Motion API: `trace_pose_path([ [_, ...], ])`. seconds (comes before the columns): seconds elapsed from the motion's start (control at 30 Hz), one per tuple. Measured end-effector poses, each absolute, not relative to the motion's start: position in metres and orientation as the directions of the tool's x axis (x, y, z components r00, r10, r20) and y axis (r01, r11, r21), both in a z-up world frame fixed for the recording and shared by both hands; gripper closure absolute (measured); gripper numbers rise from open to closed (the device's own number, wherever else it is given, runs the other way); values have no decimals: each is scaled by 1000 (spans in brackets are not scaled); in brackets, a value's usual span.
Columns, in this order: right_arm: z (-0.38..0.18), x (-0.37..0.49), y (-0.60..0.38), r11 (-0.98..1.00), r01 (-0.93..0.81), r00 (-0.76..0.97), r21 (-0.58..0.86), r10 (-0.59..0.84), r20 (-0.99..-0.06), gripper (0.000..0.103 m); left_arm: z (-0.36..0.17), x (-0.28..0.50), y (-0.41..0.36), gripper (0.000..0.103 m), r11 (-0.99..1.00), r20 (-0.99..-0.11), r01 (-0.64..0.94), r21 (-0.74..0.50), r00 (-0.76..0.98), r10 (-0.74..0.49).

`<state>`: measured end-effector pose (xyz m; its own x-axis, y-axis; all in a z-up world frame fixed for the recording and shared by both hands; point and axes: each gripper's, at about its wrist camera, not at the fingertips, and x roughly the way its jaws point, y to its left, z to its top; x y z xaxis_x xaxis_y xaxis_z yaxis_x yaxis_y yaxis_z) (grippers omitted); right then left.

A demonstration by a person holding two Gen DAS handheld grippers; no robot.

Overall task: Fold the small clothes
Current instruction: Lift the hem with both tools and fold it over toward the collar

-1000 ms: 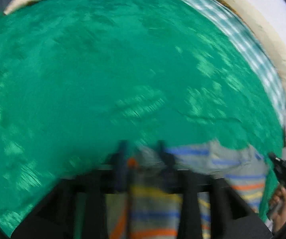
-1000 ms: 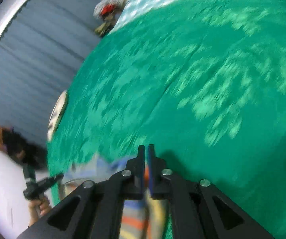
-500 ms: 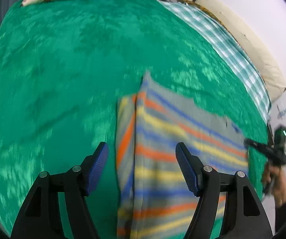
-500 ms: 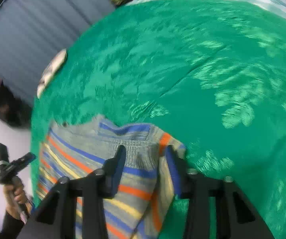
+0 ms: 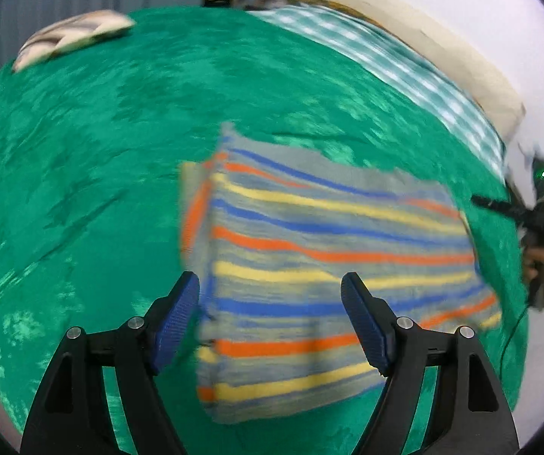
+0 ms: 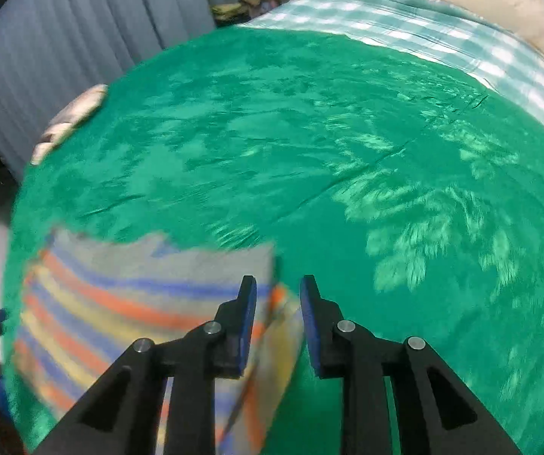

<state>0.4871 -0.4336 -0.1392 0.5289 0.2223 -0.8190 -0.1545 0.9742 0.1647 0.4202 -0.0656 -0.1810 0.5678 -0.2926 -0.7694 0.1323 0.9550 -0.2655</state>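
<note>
The striped garment (image 5: 325,265), grey with blue, orange and yellow bands, lies flat on the green blanket (image 5: 101,151), filling the middle of the left wrist view and reaching toward four o'clock. The left gripper (image 5: 270,290) hangs above it with its jaws spread wide, having just been opening, and nothing is pinched between them. In the right wrist view the garment (image 6: 127,303) sits at eight o'clock. The right gripper (image 6: 277,290) has its jaws narrowly parted, just opened, with the garment's folded edge below the gap but not pressed. A patterned cushion (image 5: 71,38) rests at eleven o'clock
</note>
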Motion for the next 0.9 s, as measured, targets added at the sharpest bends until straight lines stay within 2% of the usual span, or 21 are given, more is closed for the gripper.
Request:
trace_pose_path([
  [0.1, -129, 437, -402, 905, -334, 451, 265, 400, -798, 77, -201, 410, -105, 24, 954, -790, 242, -177, 543, -284],
  [0.17, -142, 405, -378, 852, -435, 346, 290, 455, -820, 80, -226, 407, -127, 27, 946, -856, 309, -98, 459, -239],
  [0.23, -179, 378, -365, 859, -481, 236, 176, 320, -917, 82, -235, 391, -138, 28, 931, -878, 364, 17, 450, -160],
  [0.27, -198, 369, -368, 875, -475, 196, 98, 214, -957, 93, -232, 386, -137, 28, 924, -881, 382, 29, 447, -157],
  [0.33, -194, 354, -387, 891, -451, 242, 46, 171, -955, 96, -221, 377, -128, 28, 918, -892, 396, 34, 426, -151],
  [0.37, -183, 353, -396, 910, -414, 270, 18, 141, -953, 89, -216, 374, -125, 28, 918, -888, 396, 36, 434, -152],
  [0.4, -174, 352, -400, 917, -398, 295, 20, 149, -944, 86, -209, 371, -121, 27, 919, -879, 392, 42, 451, -153],
  [0.47, -148, 352, -407, 921, -382, 356, 68, 214, -910, 85, -198, 370, -118, 25, 925, -857, 380, 23, 484, -178],
  [0.53, -142, 355, -398, 898, -421, 343, 129, 289, -894, 83, -193, 374, -119, 17, 937, -825, 348, -22, 524, -213],
  [0.63, -170, 366, -383, 874, -455, 264, 173, 318, -911, 80, -205, 384, -123, 16, 957, -817, 288, -24, 546, -185],
  [0.7, -202, 374, -388, 899, -420, 168, 128, 215, -962, 90, -213, 380, -124, 18, 969, -825, 245, 26, 552, -117],
  [0.73, -200, 376, -392, 905, -405, 174, 130, 216, -961, 92, -214, 374, -121, 17, 972, -816, 232, 26, 567, -113],
  [0.8, -175, 387, -387, 911, -399, 243, 102, 213, -946, 86, -213, 354, -116, 15, 976, -773, 219, -9, 617, -145],
  [0.9, -136, 424, -355, 882, -430, 335, 191, 352, -874, 83, -219, 338, -120, 14, 982, -744, 191, 5, 656, -124],
])
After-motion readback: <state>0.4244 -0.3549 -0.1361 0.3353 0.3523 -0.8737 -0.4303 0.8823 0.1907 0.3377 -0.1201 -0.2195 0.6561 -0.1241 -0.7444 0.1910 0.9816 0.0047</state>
